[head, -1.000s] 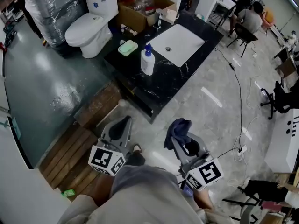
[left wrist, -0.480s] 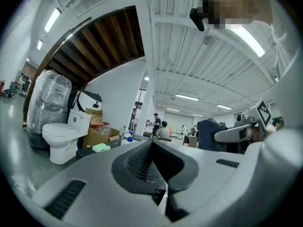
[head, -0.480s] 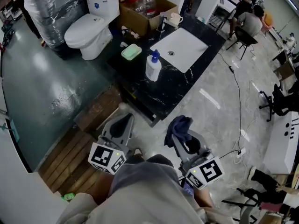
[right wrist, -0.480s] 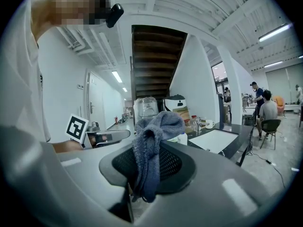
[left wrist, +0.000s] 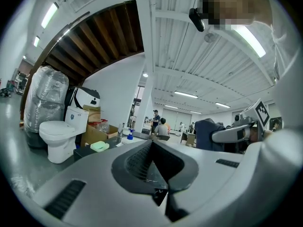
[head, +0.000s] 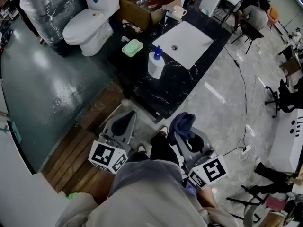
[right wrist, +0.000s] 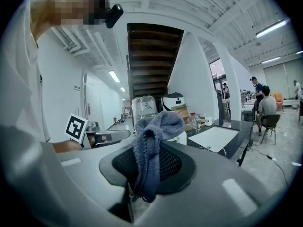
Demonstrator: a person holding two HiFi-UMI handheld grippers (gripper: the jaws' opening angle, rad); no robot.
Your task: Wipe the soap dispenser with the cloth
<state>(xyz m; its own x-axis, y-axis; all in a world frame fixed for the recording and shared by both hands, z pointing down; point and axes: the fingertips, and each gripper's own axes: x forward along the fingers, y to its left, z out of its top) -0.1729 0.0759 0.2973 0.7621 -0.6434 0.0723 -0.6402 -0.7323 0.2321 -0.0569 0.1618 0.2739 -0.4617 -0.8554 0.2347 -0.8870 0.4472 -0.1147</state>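
Both claws have edged nearer the counter (head: pixel 176 86) as the person walks up. From the head view, the soap dispenser (head: pixel 155 64) stands there beside the sink (head: pixel 188 42), well ahead. In the left gripper view, the left claw (left wrist: pixel 152 161) is closed and empty, likely free to steady the bottle. In the right gripper view, the right claw (right wrist: pixel 142 176) pinches the cloth (right wrist: pixel 154 143), ready for wiping.
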